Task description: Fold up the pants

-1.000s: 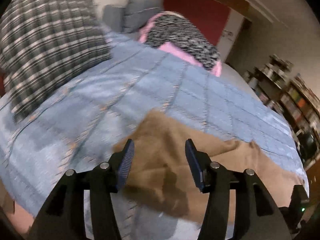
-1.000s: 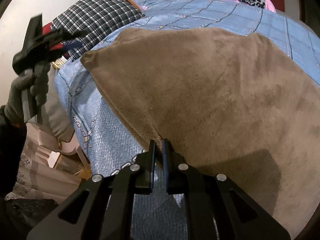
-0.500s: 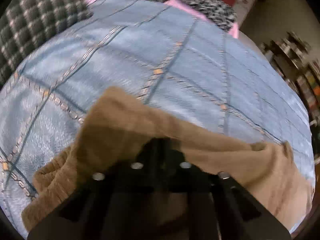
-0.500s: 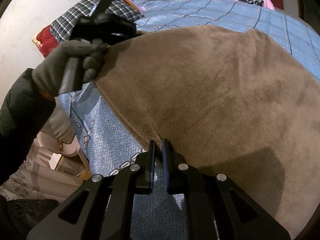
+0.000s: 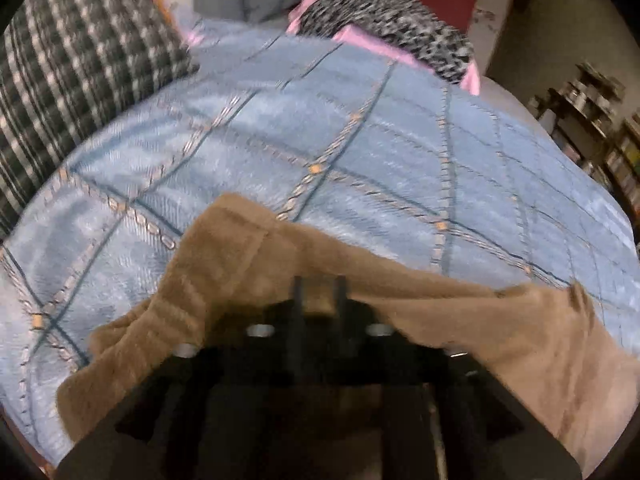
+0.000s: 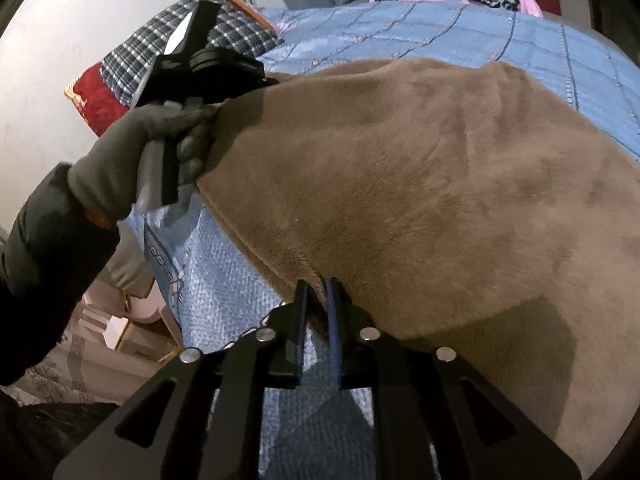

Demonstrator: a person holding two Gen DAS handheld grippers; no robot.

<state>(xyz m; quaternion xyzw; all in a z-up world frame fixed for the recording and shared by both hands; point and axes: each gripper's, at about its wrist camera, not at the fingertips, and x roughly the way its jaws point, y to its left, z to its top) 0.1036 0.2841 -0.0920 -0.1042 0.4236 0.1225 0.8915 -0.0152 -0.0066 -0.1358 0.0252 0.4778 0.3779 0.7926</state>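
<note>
Both grippers letting go of the pants on the bed

The brown pants (image 6: 400, 184) lie spread on the blue quilt (image 5: 360, 152); the left gripper (image 5: 318, 292) at their far corner and the right gripper (image 6: 316, 300) at the near edge are both opening, cloth seemingly between the pads, likely freeing a laid fold. No containers show.

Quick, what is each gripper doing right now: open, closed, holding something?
Left gripper: jaws opening, pants edge between them.
Right gripper: jaws opening, pants edge between them.
</note>
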